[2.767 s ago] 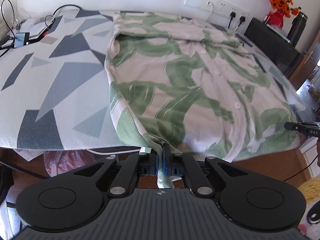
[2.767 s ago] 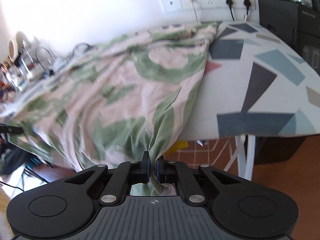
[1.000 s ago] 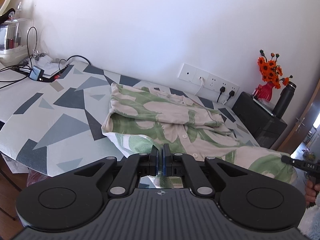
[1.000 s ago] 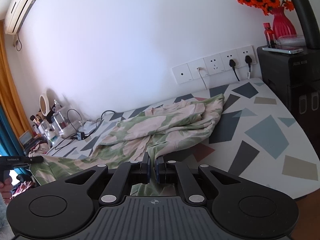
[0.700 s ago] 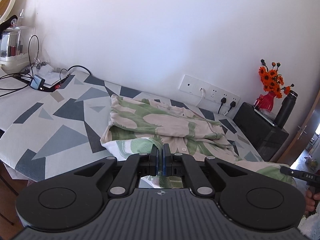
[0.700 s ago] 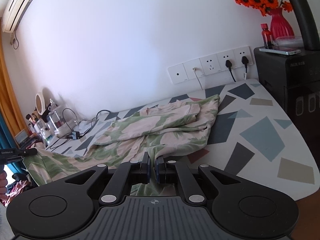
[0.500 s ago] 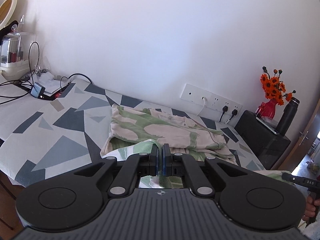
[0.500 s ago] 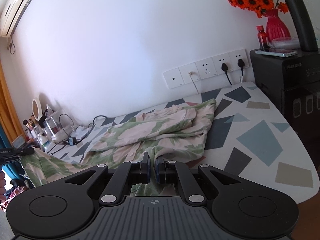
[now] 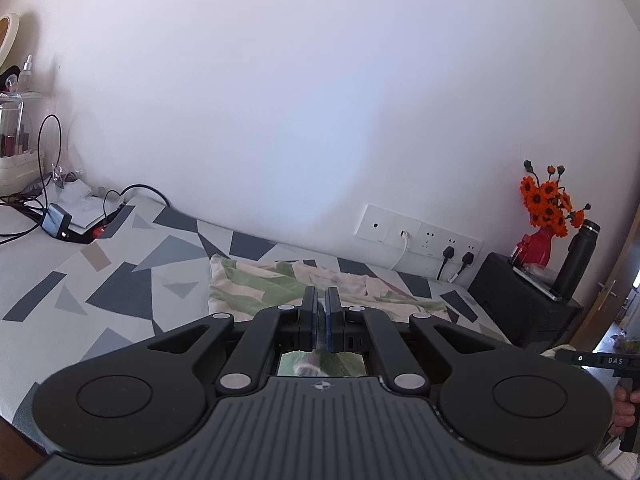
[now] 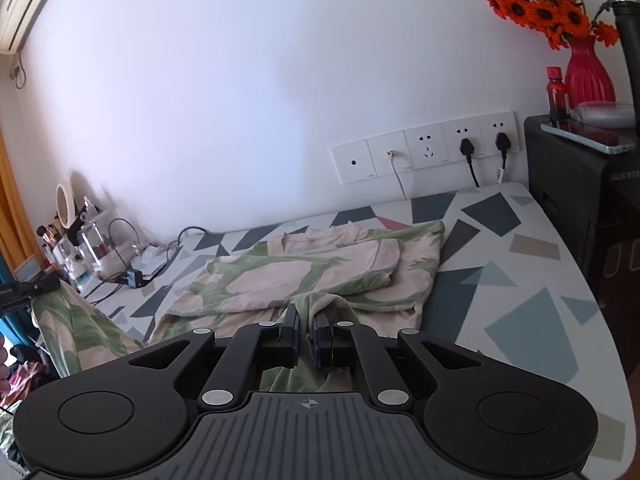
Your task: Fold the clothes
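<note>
The shirt (image 10: 304, 276) is a soft, thin button-up in pale pink with broad green leaf shapes. It lies on the bench (image 10: 532, 316) with its long axis running from the near edge toward the wall. Its far part rests flat and already doubled, a sleeve laid across it, while the near hem is lifted off the surface.

Each lower corner of that hem is pinched. The right hand-held gripper (image 10: 306, 334) is clenched on a bunched green fold that passes between its blue-padded fingers (image 10: 320, 338). The left hand-held gripper (image 9: 319, 320) is likewise closed tight, with a thin strip of fabric showing in the narrow slit between its pads and more cloth visible beneath them. In the right wrist view the raised hem (image 10: 60, 320) droops in a slack curve away to the left, where the other tool's tip shows at the frame edge.

From both grippers the resting bulk of the garment lies straight ahead and below, toward the wall. So the coming move seems to be a forward carry that lays the hem over the collar end. Neither hand looks clearly nearer; they appear level, which should keep the fold line square. The cloth is limp and will likely sag in the middle.

The bench wears a smooth cover printed with grey, blue and tan triangles. Behind it are white wall sockets (image 10: 428, 152), and to the right a black cabinet (image 10: 592, 184) with a red vase (image 10: 588, 72) of orange flowers.
</note>
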`<action>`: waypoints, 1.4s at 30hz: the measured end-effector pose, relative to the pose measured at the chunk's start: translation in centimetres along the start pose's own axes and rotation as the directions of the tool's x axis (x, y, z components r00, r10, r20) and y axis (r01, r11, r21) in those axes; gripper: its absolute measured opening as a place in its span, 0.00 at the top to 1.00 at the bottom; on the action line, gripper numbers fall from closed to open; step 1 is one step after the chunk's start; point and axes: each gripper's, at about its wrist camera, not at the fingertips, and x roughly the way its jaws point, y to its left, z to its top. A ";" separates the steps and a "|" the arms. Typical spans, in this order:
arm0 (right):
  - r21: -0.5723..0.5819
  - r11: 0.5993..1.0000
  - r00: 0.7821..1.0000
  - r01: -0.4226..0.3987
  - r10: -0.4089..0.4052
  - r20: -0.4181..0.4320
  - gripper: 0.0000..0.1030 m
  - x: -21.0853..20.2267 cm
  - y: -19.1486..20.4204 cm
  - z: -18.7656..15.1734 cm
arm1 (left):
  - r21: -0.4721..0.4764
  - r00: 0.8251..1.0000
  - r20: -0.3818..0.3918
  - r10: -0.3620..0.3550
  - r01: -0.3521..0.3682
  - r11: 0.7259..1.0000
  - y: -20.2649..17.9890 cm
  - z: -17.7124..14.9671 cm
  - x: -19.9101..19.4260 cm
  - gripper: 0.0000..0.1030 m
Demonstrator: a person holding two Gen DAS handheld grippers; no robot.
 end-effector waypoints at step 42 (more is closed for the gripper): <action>0.015 0.958 0.932 0.286 -0.275 -0.235 0.94 10.9 -0.9 -1.0 | -0.292 0.716 -0.662 -0.220 0.023 0.956 7.5 -9.9 9.1 0.93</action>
